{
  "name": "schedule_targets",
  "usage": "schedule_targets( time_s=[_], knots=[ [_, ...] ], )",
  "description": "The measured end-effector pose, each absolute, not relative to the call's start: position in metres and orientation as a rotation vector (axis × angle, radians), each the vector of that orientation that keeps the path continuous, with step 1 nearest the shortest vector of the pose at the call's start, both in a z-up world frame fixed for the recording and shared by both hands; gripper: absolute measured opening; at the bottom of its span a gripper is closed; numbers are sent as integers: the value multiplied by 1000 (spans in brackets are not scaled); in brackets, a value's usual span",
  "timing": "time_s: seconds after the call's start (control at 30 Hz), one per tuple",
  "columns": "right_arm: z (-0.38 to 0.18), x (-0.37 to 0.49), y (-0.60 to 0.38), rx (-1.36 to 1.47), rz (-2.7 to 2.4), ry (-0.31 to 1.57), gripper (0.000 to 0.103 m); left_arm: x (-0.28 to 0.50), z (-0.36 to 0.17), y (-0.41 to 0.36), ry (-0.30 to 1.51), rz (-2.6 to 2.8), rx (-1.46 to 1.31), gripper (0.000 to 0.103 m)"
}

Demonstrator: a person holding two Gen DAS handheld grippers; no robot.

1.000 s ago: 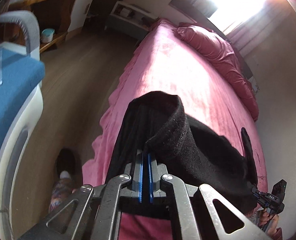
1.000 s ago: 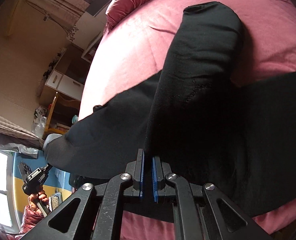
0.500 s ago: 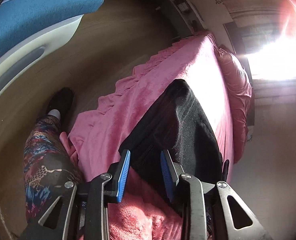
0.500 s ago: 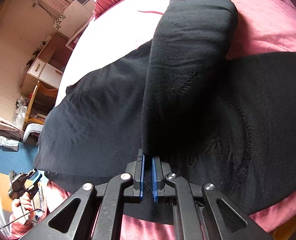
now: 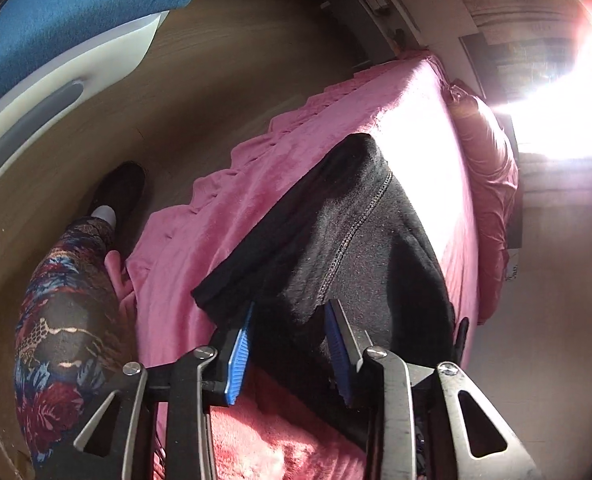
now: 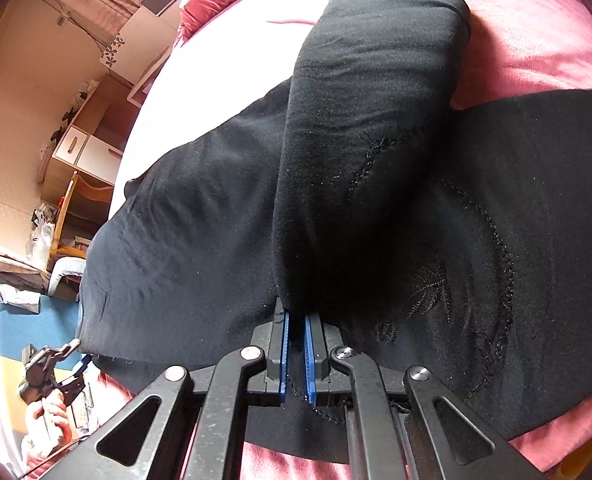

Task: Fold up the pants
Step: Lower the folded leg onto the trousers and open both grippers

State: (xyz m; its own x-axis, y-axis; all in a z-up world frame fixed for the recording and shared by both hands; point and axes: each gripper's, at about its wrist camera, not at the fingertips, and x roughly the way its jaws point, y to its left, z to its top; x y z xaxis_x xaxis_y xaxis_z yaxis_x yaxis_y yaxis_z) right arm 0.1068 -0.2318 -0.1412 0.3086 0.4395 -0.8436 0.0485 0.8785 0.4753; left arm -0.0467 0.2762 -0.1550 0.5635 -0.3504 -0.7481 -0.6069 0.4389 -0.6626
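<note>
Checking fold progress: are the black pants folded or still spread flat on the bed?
Partly folded: one leg of the black pants lies doubled over the rest on the pink bed, its end pinched in the right gripper.

The person is wearing floral-print leggings (image 5: 62,320) at seven o'clock and a black shoe (image 5: 120,194), and gripping black grippers bearing blue pads (image 5: 238,354) and silver screws (image 5: 130,368).

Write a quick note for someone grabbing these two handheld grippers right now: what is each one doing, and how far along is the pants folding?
Left gripper: open, jaws just closing in again, black pants edge between the pads, not pinched.
Right gripper: shut on the pants, holding up a raised fold.
Pants lie on the pink bed, one leg laid across the other.
Left: lay the held fold down flat, then finish folding.
</note>
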Motion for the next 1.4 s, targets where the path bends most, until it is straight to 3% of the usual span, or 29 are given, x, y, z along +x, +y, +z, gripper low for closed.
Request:
schedule_targets(
  time_s=[0.07,0.17,0.37,0.57,0.8,1.07,1.13,1.17,1.23,1.4],
  knots=[
    [-130,102,-234,465,283,1213,6,-38,-151,270,1023,186,-1107,12],
    [-105,93,-240,468,309,1157,6,-36,-133,268,977,167,-1056,8],
    [-79,57,-245,412,368,1128,6,-45,-116,272,975,146,-969,8],
    [-113,29,-237,371,345,1242,6,-46,-144,272,1060,196,-970,8],
    [-110,26,-231,337,362,1249,6,-52,-145,274,1058,209,-968,8],
    [-148,35,-228,339,308,1352,7,-51,-144,263,1122,233,-856,13],
    [-143,36,-232,341,328,1360,18,-54,-134,263,1132,269,-810,23],
    [-138,36,-236,326,335,1364,32,-56,-129,264,1133,313,-781,28],
    [-127,35,-242,298,350,1364,46,-59,-115,268,1116,418,-708,28],
    [-78,52,-263,264,294,1232,46,-54,-66,247,920,357,-627,28]
  ],
)
